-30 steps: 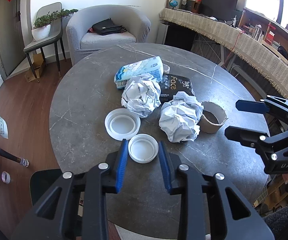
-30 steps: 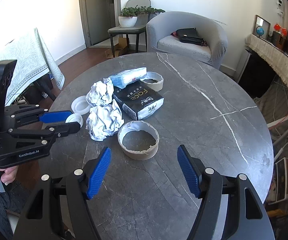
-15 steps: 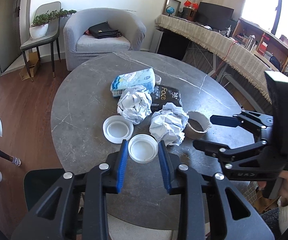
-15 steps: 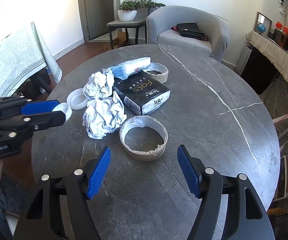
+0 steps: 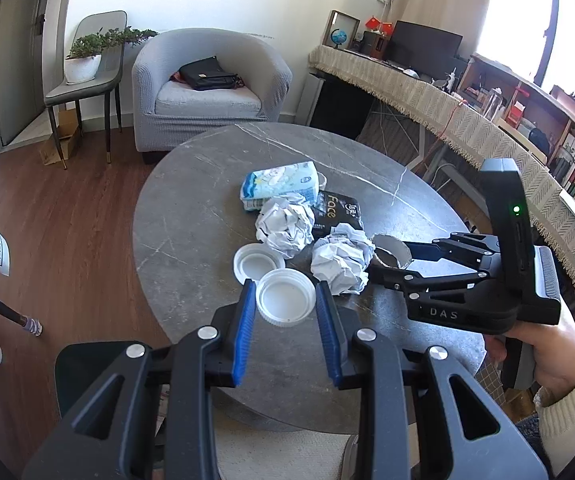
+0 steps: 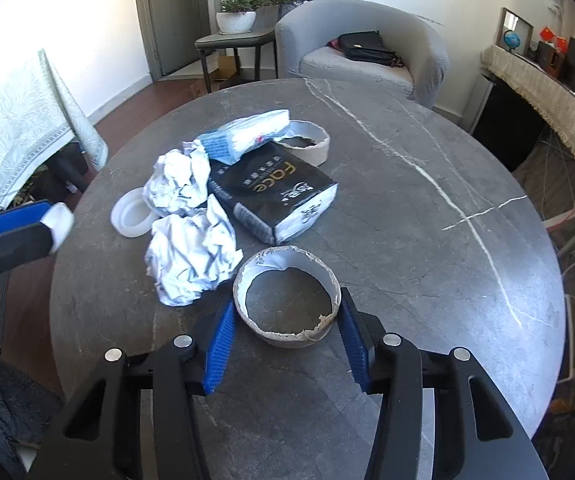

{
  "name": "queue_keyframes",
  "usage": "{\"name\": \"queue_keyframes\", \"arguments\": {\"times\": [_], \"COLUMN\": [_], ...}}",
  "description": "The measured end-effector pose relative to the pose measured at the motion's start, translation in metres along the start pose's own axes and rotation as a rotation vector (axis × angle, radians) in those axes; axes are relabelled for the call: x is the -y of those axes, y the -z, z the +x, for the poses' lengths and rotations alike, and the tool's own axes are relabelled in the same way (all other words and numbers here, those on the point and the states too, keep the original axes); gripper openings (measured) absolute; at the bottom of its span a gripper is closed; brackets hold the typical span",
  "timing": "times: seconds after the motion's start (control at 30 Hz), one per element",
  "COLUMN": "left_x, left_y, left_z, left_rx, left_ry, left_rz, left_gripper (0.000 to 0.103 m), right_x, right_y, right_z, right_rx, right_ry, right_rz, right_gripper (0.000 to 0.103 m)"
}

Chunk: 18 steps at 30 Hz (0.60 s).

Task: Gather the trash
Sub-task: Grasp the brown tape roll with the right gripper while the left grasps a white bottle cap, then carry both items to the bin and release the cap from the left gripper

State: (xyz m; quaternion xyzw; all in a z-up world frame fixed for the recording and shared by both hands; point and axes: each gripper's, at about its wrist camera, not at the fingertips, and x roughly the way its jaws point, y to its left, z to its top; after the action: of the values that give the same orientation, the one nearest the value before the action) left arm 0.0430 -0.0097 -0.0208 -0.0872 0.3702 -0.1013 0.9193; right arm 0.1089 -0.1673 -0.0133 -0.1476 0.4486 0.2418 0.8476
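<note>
The right gripper (image 6: 285, 330) straddles the torn grey-brown cardboard tape ring (image 6: 287, 300) that lies flat on the round grey marble table (image 6: 427, 240), its hole facing up; its jaws have just been closing, and the blue pads (image 6: 219, 344) now stand at the ring's two outer sides, touching or nearly so, though I cannot tell whether they press yet. The ring sits directly ahead between the fingertips, so the coming squeeze acts across its width, and this hand is plainly the nearer one. Just beyond the ring to the left lies a crumpled white paper ball (image 6: 191, 260), then a second crumpled white paper ball (image 6: 177, 184) and a white plastic lid (image 6: 131, 216), with the black soft tissue pack (image 6: 275, 196) beside them. Off the table's left edge, the left gripper (image 5: 285, 300) is clenched on another round white plastic lid (image 5: 285, 296), held raised above the tabletop. Farthest back rest a pale blue tissue pack (image 6: 247, 136) and a second cardboard ring (image 6: 307, 140)
</note>
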Motion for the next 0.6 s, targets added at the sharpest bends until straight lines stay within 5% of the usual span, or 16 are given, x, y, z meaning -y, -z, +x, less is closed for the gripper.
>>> {"name": "queue_keyframes", "arguments": {"times": [0.2, 0.6], "left_x": [-0.013, -0.053], "left_y": [-0.001, 0.001], "left_z": [-0.018, -0.041], "left_rx": [0.029, 0.054], "left_ry": [-0.013, -0.067], "left_rz": [-0.017, -0.071], "left_gripper": [0.033, 0.033], "right_x": [0.003, -0.029], "right_y": [-0.013, -0.046], "right_z": [-0.013, -0.030], "right_rx": [0.048, 0.136], "right_ry": [0.055, -0.004], "right_rz": [0.033, 0.012], "right_gripper": [0.050, 0.050]}}
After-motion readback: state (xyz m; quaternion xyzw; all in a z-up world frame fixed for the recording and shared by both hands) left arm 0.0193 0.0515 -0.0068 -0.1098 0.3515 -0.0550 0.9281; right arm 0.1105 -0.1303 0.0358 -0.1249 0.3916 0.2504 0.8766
